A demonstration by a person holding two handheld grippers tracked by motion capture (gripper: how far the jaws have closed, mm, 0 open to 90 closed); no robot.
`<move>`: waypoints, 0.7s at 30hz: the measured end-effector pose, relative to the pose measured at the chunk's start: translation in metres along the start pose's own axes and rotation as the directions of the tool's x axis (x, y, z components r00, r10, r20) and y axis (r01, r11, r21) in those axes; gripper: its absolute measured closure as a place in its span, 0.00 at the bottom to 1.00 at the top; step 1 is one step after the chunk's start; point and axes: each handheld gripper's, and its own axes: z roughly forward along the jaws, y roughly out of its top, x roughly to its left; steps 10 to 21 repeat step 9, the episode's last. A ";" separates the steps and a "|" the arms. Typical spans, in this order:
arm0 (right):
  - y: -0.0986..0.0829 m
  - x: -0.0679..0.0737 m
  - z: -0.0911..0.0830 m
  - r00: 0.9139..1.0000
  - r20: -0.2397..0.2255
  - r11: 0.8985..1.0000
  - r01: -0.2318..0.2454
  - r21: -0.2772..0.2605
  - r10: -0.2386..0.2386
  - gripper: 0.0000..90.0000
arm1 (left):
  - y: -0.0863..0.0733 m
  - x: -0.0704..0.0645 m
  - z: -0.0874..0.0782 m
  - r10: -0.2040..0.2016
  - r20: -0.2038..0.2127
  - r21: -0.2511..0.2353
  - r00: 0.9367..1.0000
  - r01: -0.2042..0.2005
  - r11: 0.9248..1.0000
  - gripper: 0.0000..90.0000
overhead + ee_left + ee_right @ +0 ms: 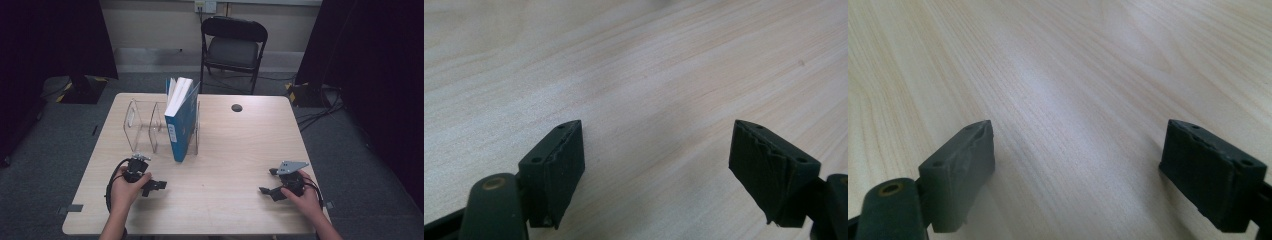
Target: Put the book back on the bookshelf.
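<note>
A blue book [182,119] with white pages stands upright, leaning slightly, in a clear acrylic rack [145,126] at the back left of the light wooden table [220,150]. My left gripper [156,186] rests low near the front left, held by a hand, in front of the rack. Its jaws stand wide apart over bare wood in the left gripper view, the gripper [656,150] open and empty. My right gripper [268,181] sits near the front right corner, pointing left. In the right gripper view this gripper [1078,150] is open with nothing between its fingers.
A small dark round spot [236,107] lies at the back of the table. A black folding chair [233,47] stands beyond the far edge. Cables [320,112] trail on the floor at the right. Dark curtains hang at both sides.
</note>
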 end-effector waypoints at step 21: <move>0.000 0.000 0.000 1.000 0.000 1.000 0.000 0.000 0.000 0.15 | -0.010 -0.001 0.000 0.058 -0.004 -0.058 0.998 -0.058 0.997 0.23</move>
